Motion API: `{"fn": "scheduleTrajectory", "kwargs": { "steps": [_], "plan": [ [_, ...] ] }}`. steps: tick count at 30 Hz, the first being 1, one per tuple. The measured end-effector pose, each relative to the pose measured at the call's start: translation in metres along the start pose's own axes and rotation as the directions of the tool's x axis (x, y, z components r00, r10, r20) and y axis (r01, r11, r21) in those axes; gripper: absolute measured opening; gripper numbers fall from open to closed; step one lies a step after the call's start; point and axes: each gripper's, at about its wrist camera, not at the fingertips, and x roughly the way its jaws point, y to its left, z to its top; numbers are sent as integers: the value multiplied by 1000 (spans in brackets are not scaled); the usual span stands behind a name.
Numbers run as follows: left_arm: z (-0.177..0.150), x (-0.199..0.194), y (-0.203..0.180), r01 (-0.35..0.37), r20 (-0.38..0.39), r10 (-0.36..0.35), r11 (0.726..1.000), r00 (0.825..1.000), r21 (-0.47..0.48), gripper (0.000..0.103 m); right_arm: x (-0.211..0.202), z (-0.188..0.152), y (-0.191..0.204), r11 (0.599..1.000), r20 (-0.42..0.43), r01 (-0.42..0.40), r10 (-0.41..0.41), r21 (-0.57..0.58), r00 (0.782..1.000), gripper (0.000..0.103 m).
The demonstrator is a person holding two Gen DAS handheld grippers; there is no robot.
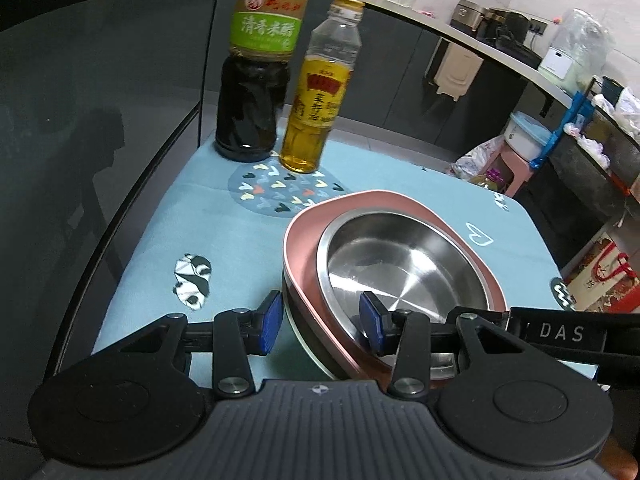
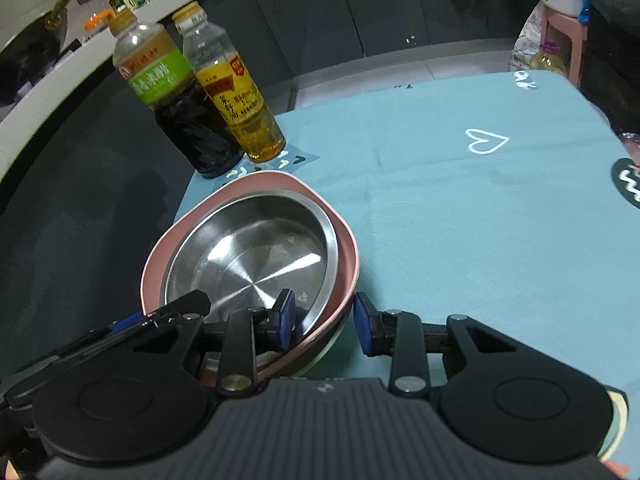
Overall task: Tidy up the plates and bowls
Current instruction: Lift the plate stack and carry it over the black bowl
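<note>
A steel bowl [image 1: 400, 264] [image 2: 256, 248] sits nested in a pink bowl [image 1: 304, 240] [image 2: 348, 252], with a dark layer and a white rim [image 1: 298, 338] showing beneath. My left gripper [image 1: 323, 322] is shut on the stack's near left rim: one blue pad presses the pink wall from outside and the other sits inside the steel bowl. My right gripper [image 2: 324, 322] is shut on the opposite rim the same way. The stack is tilted and held just over the blue tablecloth [image 2: 480, 220], partly past the table's left edge.
A dark vinegar bottle [image 1: 256, 80] with a green label and a yellow oil bottle [image 1: 316, 100] stand at the table's far left corner, just behind the stack. Grey cabinets, a counter and a pink stool [image 2: 560, 28] with a lidded tub lie beyond the table.
</note>
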Motion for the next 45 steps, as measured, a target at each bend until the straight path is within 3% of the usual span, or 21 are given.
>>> {"fn": "scheduleTrajectory", "kwargs": {
  "steps": [27, 45],
  "plan": [
    [-65, -56, -50, 105, -28, -103, 991, 994, 79, 39, -85, -68, -39, 997, 60, 45, -49, 68, 997, 30],
    [-99, -61, -62, 93, -105, -80, 987, 991, 132, 39, -99, -107, -56, 993, 37, 70, -73, 92, 997, 30]
  ]
}}
